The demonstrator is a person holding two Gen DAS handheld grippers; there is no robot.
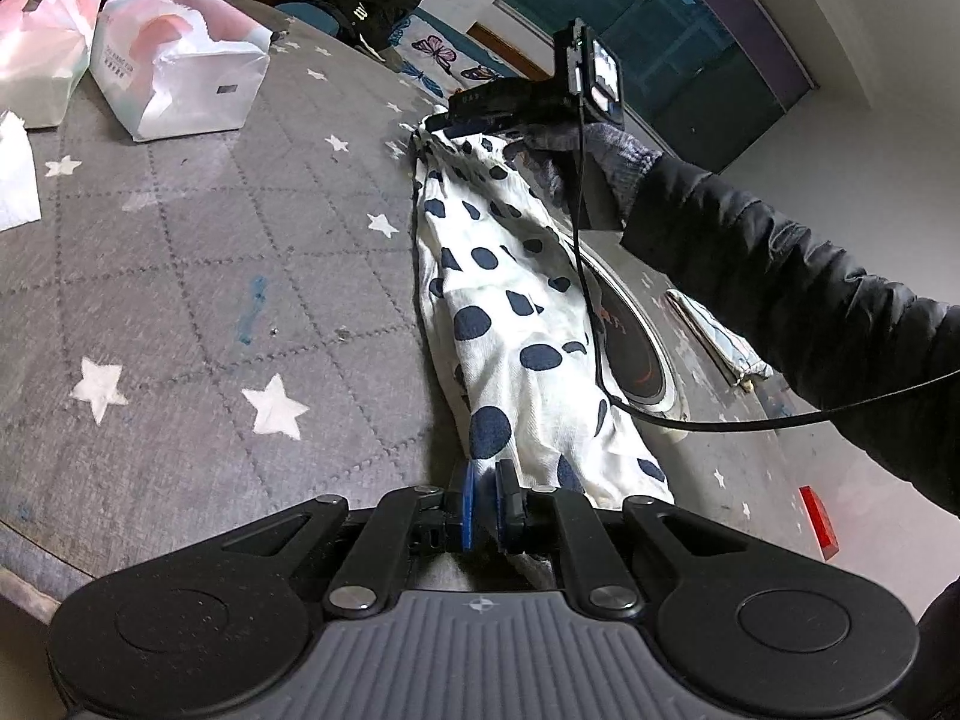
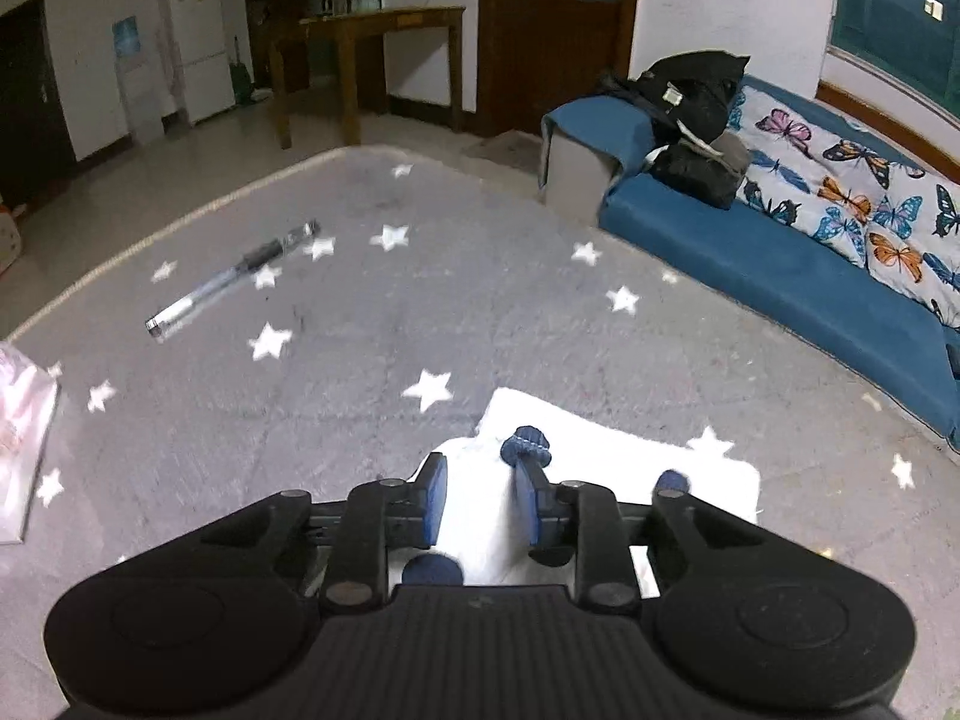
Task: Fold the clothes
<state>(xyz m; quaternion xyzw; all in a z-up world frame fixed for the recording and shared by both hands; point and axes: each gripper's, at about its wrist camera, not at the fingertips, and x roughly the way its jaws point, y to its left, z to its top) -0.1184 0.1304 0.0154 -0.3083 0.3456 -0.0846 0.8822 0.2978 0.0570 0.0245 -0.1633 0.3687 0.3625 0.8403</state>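
On the grey star-patterned table (image 1: 180,276), seen from the left wrist, a white cloth with dark blue spots (image 1: 516,324) stretches in a long band from near to far. The left tongs (image 1: 487,498) pinch its near end, their blue pads nearly together with the fabric between them. At the far end the right tongs (image 1: 438,120), held by a gloved hand (image 1: 591,147) in a dark sleeve (image 1: 798,282), meet the cloth's bunched corner; from here I cannot tell how far they are open. A black cable (image 1: 708,423) hangs from that tool across the cloth. Two white and pink paper bags (image 1: 174,66) stand far left on the table.

From the right wrist, the right tongs (image 2: 483,495) stand partly open, with a gap between the blue pads. The spotted cloth (image 2: 600,450) lies under and between them, a small blue fold rising beside the right pad. A pen (image 2: 231,279) lies far left on the table. A blue sofa (image 2: 780,276) with a butterfly-print cover (image 2: 852,204) runs along the right.
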